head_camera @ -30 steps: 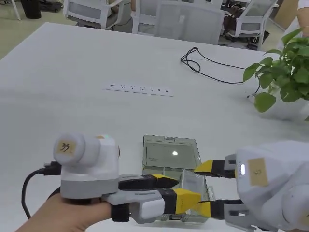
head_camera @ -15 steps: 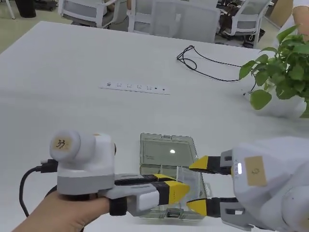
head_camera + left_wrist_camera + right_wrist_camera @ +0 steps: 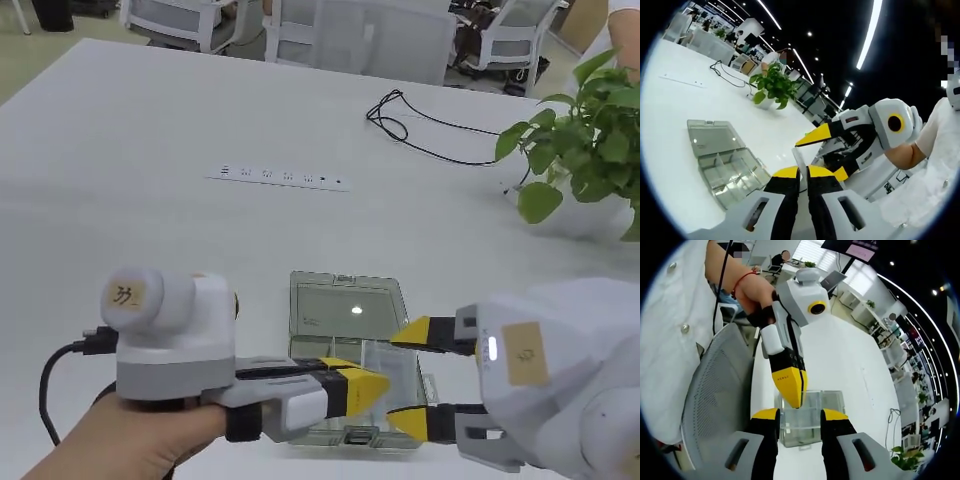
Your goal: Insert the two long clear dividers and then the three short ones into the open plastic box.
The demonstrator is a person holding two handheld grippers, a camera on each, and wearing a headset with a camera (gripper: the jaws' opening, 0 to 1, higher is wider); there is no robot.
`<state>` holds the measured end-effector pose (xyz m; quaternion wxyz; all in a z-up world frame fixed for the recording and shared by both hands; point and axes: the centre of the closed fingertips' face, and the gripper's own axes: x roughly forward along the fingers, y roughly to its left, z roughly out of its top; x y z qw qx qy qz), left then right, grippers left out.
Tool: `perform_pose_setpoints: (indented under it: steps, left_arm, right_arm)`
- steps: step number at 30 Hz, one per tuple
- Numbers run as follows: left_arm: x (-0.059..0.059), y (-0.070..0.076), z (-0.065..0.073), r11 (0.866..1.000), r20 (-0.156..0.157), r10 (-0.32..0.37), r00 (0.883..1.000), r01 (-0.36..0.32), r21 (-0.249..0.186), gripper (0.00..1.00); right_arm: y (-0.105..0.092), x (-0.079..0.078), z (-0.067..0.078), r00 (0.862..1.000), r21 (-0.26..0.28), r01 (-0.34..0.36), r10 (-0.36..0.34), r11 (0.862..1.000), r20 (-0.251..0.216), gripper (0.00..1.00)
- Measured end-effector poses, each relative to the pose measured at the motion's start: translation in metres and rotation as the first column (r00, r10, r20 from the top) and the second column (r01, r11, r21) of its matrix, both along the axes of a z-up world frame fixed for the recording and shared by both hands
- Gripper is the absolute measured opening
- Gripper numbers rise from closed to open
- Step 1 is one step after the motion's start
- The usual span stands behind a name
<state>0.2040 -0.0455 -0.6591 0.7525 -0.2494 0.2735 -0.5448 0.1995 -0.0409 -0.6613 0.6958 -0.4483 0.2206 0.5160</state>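
The open clear plastic box [image 3: 345, 405] lies near the table's front edge, its lid [image 3: 345, 305] folded back flat, and it appears again as the box [image 3: 732, 170] and the box [image 3: 812, 422]. A hand holds my left gripper [image 3: 365, 385] over the box's tray, shut on a thin clear divider [image 3: 799, 161]. Opposite it stands my right gripper [image 3: 403, 378], open, its yellow tips spread to either side of the left gripper's tip. My right gripper [image 3: 800, 415] faces the left gripper [image 3: 792, 395] from close by. My left gripper [image 3: 803, 172] looks at the right gripper [image 3: 822, 157].
On the white table [image 3: 150, 150] a white power strip [image 3: 280, 178] lies beyond the box. A black cable [image 3: 420, 125] loops at the back right. A potted plant [image 3: 580, 150] stands at the right edge. Office chairs [image 3: 350, 35] line the far side.
The left gripper has drawn back slightly to the left over the box with the divider. The right gripper stays open in place. The head camera has shifted a little.
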Motion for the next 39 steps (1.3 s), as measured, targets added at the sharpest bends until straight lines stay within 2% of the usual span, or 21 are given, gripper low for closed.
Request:
perform_pose_setpoints:
  steps: [7,10,13,17,19,20,30,34,37,39]
  left_arm:
    - [0.0,-0.001,0.001,1.0,0.001,-0.003,1.0,0.003,-0.01,0.0]
    - [0.0,-0.001,0.001,1.0,-0.011,0.004,1.0,-0.004,-0.019,0.0]
    - [0.001,-0.001,0.003,1.0,-0.002,0.012,1.0,-0.012,-0.026,0.0]
    - [0.004,-0.001,0.004,0.999,-0.009,0.025,1.0,-0.025,-0.034,0.0]
    - [0.006,-0.001,0.004,0.998,-0.042,0.034,0.999,-0.036,-0.045,0.0]
    - [0.006,-0.001,0.005,0.998,-0.049,0.037,0.998,-0.039,-0.049,0.0]
    - [0.011,-0.001,0.007,0.995,-0.088,0.063,0.994,-0.069,-0.069,0.0]
    - [0.013,0.0,0.007,0.994,-0.093,0.074,0.993,-0.08,-0.072,0.0]
    - [0.011,0.0,0.01,0.994,-0.087,0.066,0.994,-0.073,-0.077,0.0]
    - [0.012,0.001,0.01,0.995,-0.073,0.067,0.995,-0.072,-0.073,0.0]
  right_arm:
    - [0.0,0.0,0.0,1.0,-0.005,-0.002,0.002,1.0,0.006,0.33]
    - [0.0,0.0,0.001,1.0,-0.01,-0.003,0.003,1.0,0.015,0.33]
    - [0.0,0.001,0.001,1.0,-0.017,-0.007,0.008,1.0,0.026,0.33]
    - [-0.001,0.004,0.003,0.999,-0.029,-0.013,0.015,0.999,0.043,0.33]
    - [-0.001,0.005,0.004,0.999,-0.033,-0.014,0.015,0.999,0.048,0.33]
    - [-0.001,0.006,0.004,0.999,-0.034,-0.015,0.016,0.999,0.052,0.33]
    - [-0.001,0.01,0.007,0.997,-0.048,-0.021,0.024,0.999,0.08,0.33]
    - [0.0,0.012,0.008,0.996,-0.048,-0.02,0.025,0.999,0.089,0.34]
    - [0.001,0.013,0.01,0.996,-0.037,-0.017,0.02,0.999,0.087,0.34]
    - [0.001,0.013,0.012,0.996,-0.034,-0.016,0.019,0.999,0.088,0.34]
